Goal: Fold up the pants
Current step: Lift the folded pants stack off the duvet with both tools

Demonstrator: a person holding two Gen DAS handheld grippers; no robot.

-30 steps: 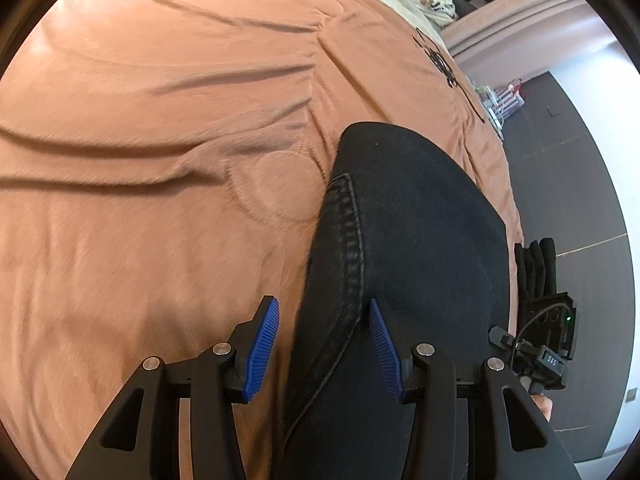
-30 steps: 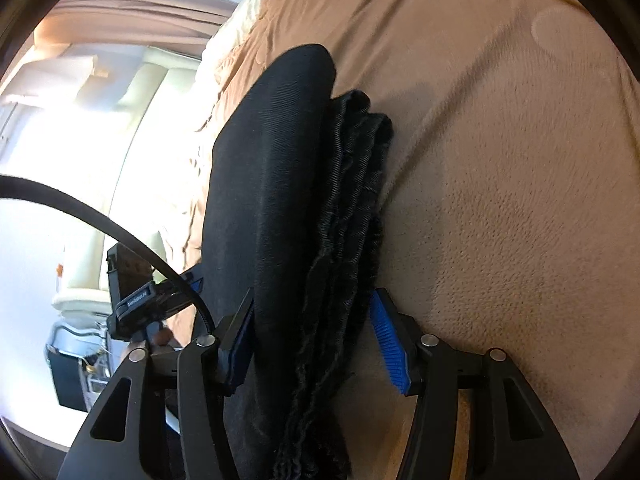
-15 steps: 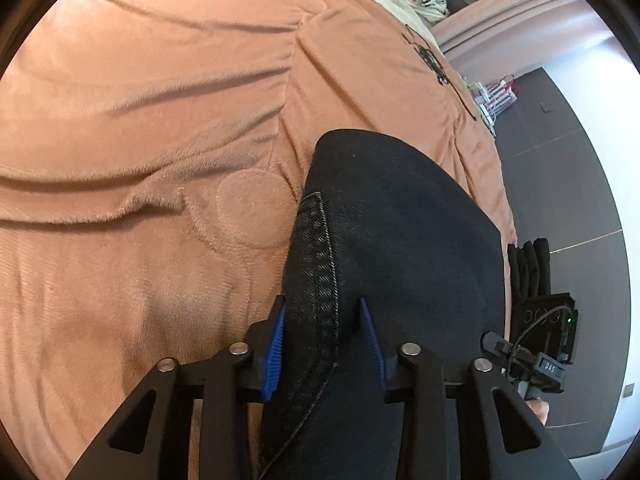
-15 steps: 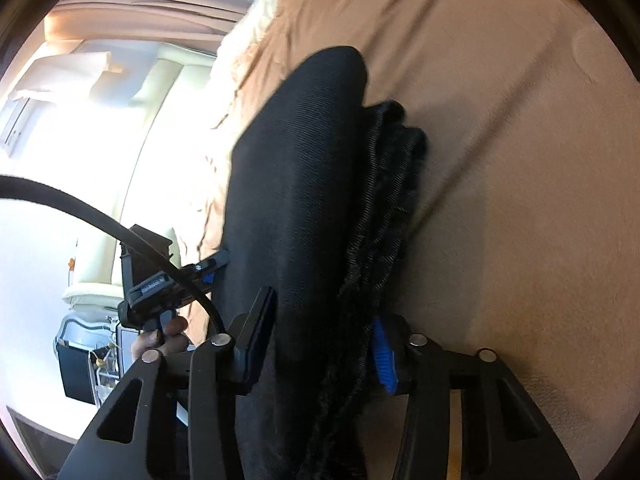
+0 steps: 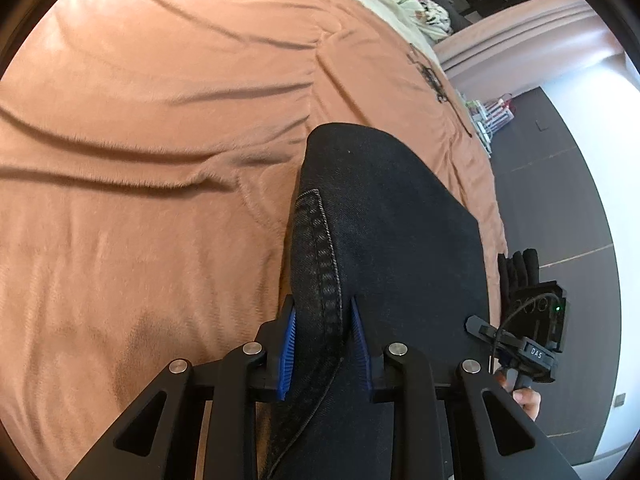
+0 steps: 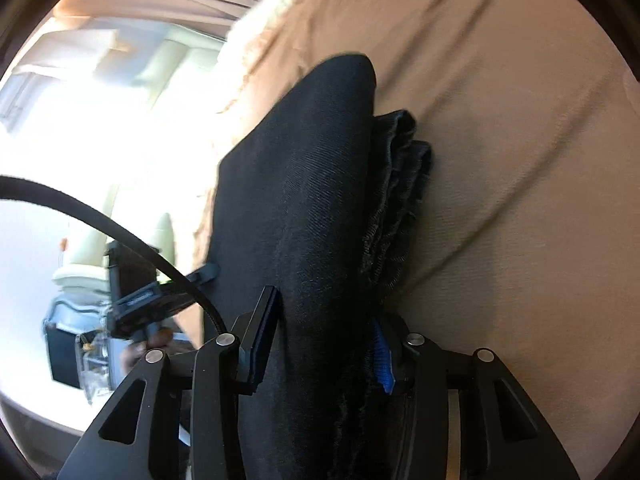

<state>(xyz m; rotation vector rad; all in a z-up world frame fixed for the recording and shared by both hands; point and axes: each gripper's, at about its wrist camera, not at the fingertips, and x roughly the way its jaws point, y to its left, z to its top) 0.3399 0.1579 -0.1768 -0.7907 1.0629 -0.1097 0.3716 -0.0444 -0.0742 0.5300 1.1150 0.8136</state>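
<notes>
The black denim pants lie folded in layers on the tan bedspread. My left gripper is shut on their stitched left edge. In the right wrist view the pants show stacked layers on their right side. My right gripper is shut on that edge and the blue pads press the cloth. The right gripper also shows in the left wrist view, at the pants' far side. The left gripper shows in the right wrist view, held in a hand.
The bedspread has long creases. A floral cloth lies at the bed's far end. Dark floor runs along the bed's right side. A bright window and pale furniture stand to the left in the right wrist view.
Both grippers were open astride the pants' edges. They have closed onto the cloth, and the pants' edges now sit slightly raised off the bedspread.
</notes>
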